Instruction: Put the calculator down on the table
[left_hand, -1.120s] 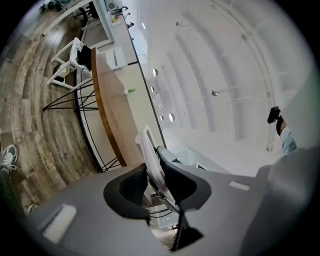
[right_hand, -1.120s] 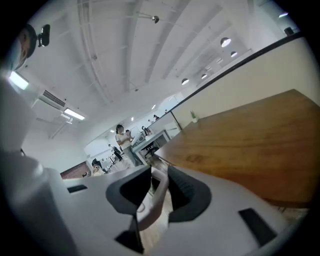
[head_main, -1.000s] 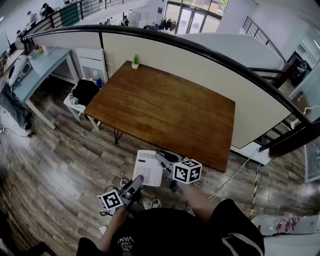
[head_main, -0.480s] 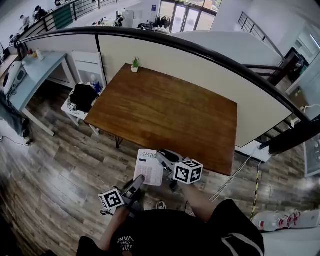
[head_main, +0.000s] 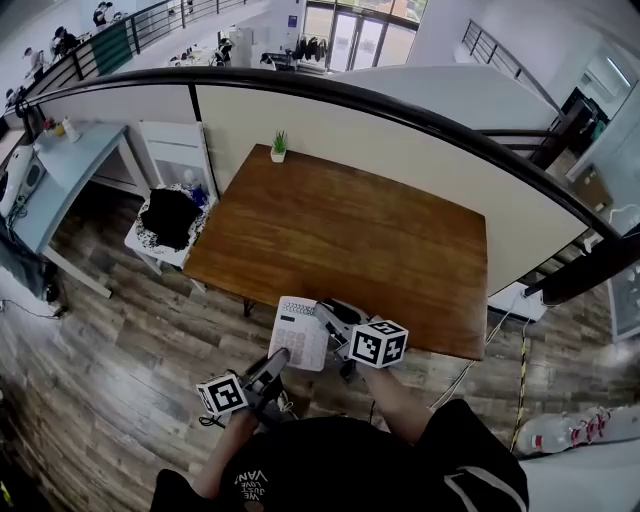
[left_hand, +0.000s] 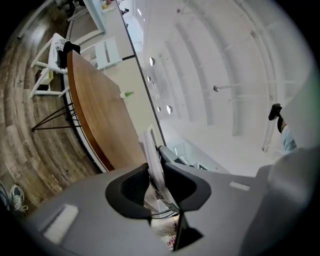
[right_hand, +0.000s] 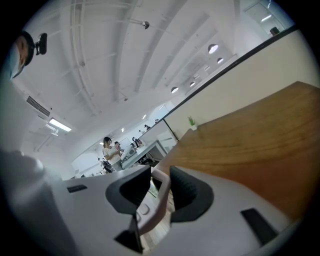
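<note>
Now, head view, calculator: the white calculator (head_main: 299, 334) is held up off the desk (head_main: 350, 225), keys up, at the desk's near edge and not yet on the wood.
Head view, left hand-held gripper: the left hand-held gripper (head_main: 277, 360) takes the calculator's near end from below.
Head view, right hand-held gripper: the right hand-held gripper (head_main: 323, 319) takes its right side, just beside the desk edge.
Head view, desk: bare brown top with only a small plant (head_main: 280, 145) at the far corner, well apart from the calculator.
Left gripper view, grip: the left hand-held gripper (left_hand: 155, 162) pinches the calculator (left_hand: 149, 142), which shows edge-on, running up and out from between the pads.
Left gripper view, desk: the desk (left_hand: 95, 112) stretches ahead of the jaws, plant (left_hand: 127, 94) at its far side.
Right gripper view, grip: the right hand-held gripper (right_hand: 160, 176) pinches the calculator (right_hand: 149, 206), whose rim crosses the gap at a slant, pads on both faces.
Right gripper view, desk: the wood (right_hand: 250, 140) lies ahead and to the right.
Step in hand: probably carrying the calculator in over the desk.
Doing it well: keep both grips firm and the body level, bring it fully past the edge, lower until it lies flat, and only then spread the jaws, so it does not tip off.
</note>
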